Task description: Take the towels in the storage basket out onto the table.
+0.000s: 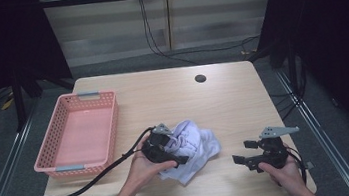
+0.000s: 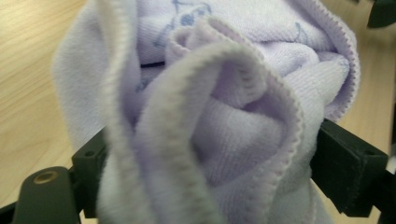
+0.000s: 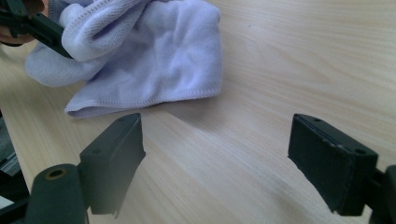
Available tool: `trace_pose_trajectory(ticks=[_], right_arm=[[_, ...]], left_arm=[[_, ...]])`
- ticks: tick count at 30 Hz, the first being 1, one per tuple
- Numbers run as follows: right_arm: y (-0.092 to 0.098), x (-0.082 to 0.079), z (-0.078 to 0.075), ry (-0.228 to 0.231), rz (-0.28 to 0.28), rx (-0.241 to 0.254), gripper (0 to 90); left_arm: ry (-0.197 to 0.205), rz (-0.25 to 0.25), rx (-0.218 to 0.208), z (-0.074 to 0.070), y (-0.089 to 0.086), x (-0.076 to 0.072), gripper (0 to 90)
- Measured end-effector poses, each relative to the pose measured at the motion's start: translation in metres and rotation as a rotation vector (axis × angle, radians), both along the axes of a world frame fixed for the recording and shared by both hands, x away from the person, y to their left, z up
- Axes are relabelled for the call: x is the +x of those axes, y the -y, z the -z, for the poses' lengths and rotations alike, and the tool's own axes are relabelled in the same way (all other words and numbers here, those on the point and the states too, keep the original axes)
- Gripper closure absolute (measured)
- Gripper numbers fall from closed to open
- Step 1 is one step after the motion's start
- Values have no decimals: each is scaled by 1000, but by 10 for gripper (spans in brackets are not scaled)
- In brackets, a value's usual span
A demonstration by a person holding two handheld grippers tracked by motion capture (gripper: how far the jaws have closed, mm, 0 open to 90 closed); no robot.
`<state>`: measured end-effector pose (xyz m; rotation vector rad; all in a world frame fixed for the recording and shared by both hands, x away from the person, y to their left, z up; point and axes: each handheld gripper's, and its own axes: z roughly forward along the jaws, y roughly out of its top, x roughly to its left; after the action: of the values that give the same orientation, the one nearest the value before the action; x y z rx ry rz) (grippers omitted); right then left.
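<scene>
1. High view: your left gripper [image 1: 182, 153] sits at the lower centre of the frame, pushed into the crumpled lilac cloth [image 1: 196, 148] on the wooden table [image 1: 172, 98]. Your left hand [image 1: 145, 167] covers much of the tool, so the jaws are hard to make out here.
2. High view, lower right: your right gripper [image 1: 243, 152] is held just above the table, well apart from the cloth, jaws spread with nothing between them. A pink basket [image 1: 110, 123] stands at the left of the frame.
3. Left gripper view: the cloth [image 2: 219, 116] bulges up between the two black jaws at the bottom corners. They stand wide, one on each side of the bunched folds; whether the pads press on the fabric you cannot tell, since the folds hide them. The cloth's lower part is cut off by the frame.
4. Right gripper view: the jaws stand released and wide over bare wood. The cloth [image 3: 154, 60] lies at the upper left, and your left gripper [image 3: 28, 23] shows at the top left corner, cut off by the frame edge.
</scene>
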<state>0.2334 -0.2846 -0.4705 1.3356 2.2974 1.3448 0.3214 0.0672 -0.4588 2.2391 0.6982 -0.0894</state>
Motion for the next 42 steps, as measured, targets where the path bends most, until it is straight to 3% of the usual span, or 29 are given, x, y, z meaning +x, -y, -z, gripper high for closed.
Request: trace_pose_trajectory(ticks=[2, 7, 12, 16, 19, 22, 23, 24, 26, 29, 30, 31, 35, 36, 38, 40, 42], right_arm=[[-2, 0, -6, 17, -13, -8, 154], [-11, 6, -22, 57, -36, -1, 142], [-37, 24, -35, 72, -87, 5, 148], [-65, 45, -43, 89, -132, 28, 206], [-90, 63, -43, 77, -169, 35, 225], [-115, 77, -35, 73, -193, -19, 247], [-120, 80, -31, 62, -201, -26, 285], [-124, 83, -28, 56, -210, -31, 391], [-127, 86, -21, 42, -216, -31, 408], [-129, 89, -13, 19, -216, -38, 635], [-128, 88, -12, 17, -220, -36, 758], [-127, 87, -13, 27, -222, -35, 807], [-115, 84, -21, 44, -196, -12, 844], [-111, 84, -23, 42, -192, -1, 844], [-107, 82, -25, 48, -188, 0, 844], [-104, 78, -26, 48, -187, -8, 843], [-102, 77, -25, 47, -190, 3, 842]], left_arm=[[6, -14, 12, -4, -5, -1, 150], [29, -39, -19, -14, -23, -7, 152], [32, -55, 9, -21, -36, -13, 153], [28, -47, -44, -24, -45, -18, 155], [78, -75, -54, -25, -49, -25, 175], [75, -72, -68, -26, -54, -29, 194], [90, -85, -73, -26, -57, -32, 240], [94, -83, -77, -27, -61, -33, 282], [108, -93, -81, -30, -69, -39, 333], [115, -105, -109, -31, -78, -47, 416], [111, -107, -111, -30, -80, -49, 421], [123, -110, -111, -29, -82, -53, 458], [138, -73, -156, -29, -79, -66, 680], [147, -64, -148, -30, -75, -68, 684], [163, -47, -169, -35, -65, -68, 680], [215, -49, -185, -42, -55, -68, 626], [222, -30, -197, -48, -45, -64, 592]])
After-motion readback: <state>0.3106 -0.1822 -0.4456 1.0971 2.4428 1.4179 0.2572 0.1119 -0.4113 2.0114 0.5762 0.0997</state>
